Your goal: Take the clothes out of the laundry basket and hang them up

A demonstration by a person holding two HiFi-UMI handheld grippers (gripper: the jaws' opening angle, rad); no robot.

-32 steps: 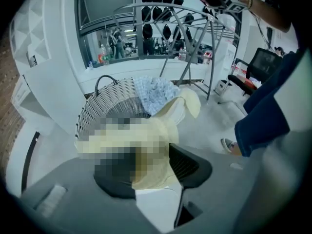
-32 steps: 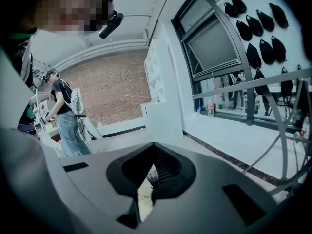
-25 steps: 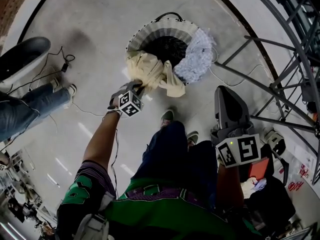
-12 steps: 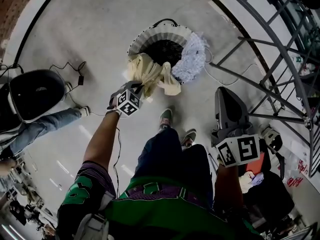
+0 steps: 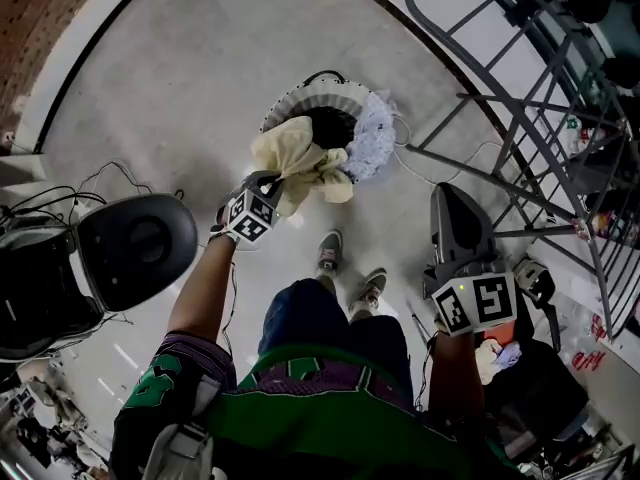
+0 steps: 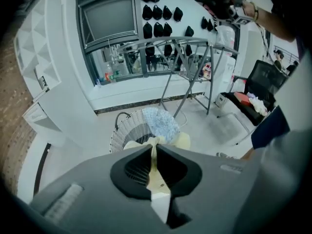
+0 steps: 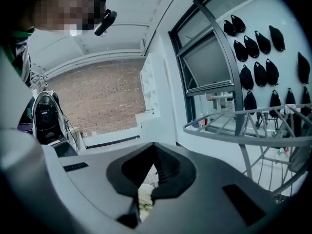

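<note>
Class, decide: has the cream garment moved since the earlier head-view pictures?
Yes. The cream garment, gripped by the left gripper, has lifted up from the laundry basket rim.

A black chair [image 5: 135, 248] stands beside floor cables [image 5: 60, 200].

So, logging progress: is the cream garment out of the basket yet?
Mostly out: the left gripper, jaws just closed tighter, pinches the cream garment bunched over the basket rim. Whether its lowest fold cleared, cannot tell.

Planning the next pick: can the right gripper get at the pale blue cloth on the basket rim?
Probably yes: the pale blue cloth lies uncovered on the basket rim, the cream garment hangs left of it, and the right gripper is shut, empty.
</note>
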